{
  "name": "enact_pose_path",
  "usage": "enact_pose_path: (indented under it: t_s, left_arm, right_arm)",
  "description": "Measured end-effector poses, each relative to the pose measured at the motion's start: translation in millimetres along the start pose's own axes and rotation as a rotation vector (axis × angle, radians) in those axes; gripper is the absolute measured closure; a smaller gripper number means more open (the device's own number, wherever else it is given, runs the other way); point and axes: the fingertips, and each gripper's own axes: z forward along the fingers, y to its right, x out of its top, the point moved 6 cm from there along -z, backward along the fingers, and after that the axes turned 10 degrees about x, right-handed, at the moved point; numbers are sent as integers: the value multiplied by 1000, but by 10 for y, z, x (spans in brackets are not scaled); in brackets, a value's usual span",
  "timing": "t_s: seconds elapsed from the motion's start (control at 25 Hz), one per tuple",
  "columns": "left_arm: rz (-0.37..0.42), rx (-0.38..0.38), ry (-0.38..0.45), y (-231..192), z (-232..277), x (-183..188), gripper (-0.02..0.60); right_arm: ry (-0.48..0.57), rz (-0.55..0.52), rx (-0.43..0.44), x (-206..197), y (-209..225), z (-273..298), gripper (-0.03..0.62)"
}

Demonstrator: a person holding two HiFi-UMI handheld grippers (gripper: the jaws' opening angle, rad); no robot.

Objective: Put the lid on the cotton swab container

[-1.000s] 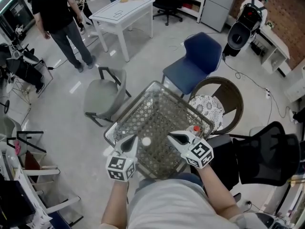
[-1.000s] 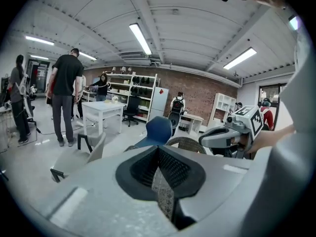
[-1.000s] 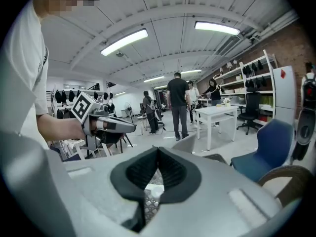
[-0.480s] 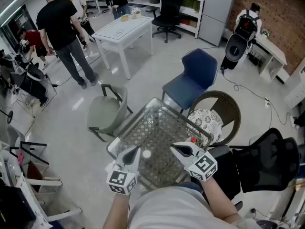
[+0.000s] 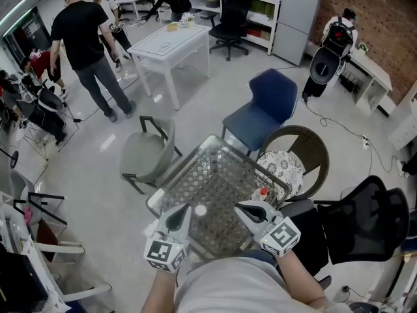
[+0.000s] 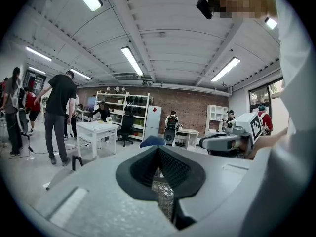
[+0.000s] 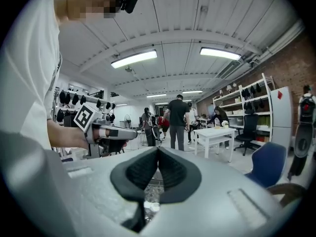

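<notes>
Right now you've got both claws hanging low over the near edge of the worktop (image 5: pixel 215 165), the one with the lattice pattern showing through its top. Your left claw (image 5: pixel 181 210) is closed right up. In the left gripper view the dark pads meet at the tip with nothing pinched between them, and you only see a bit of the lattice through the gap lower down. Same deal with your right claw (image 5: pixel 242 207): pads pressed together, nothing in them, tip pointing in toward the middle of the worktop. The thing you're after, a small white round thing (image 5: pixel 200 210), sits on the worktop between the two claw tips, a bit nearer the left one and not touching either as far as the head view shows. Honestly I can't tell from here whether that's the lid or the cotton swab container itself, it's too small. There's also a little red-topped thing (image 5: pixel 262 192) standing near the worktop's right edge, just past your right claw. Around the worktop you've got a grey chair (image 5: pixel 146 152) on the left, a blue chair (image 5: pixel 270 100) on the far side, a round wicker chair (image 5: pixel 306 132) with a patterned cushion next to it, and a black chair (image 5: pixel 365 217) off to your right. Further back there's a white table (image 5: pixel 172 31) with a person in a black shirt (image 5: pixel 81 28) standing near it.
</notes>
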Motion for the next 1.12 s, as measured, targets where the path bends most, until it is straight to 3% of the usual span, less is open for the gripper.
enact_pose_path:
  t_s: [0.44, 1.12]
  left_arm:
    - [4, -14, -10, -23, -124, -51, 575]
    - [-22, -26, -29, -334, -167, -140, 575]
  right_arm:
    - [-1, -11, -64, -57, -152, -71, 589]
    - [-43, 24, -89, -112, -280, 177, 589]
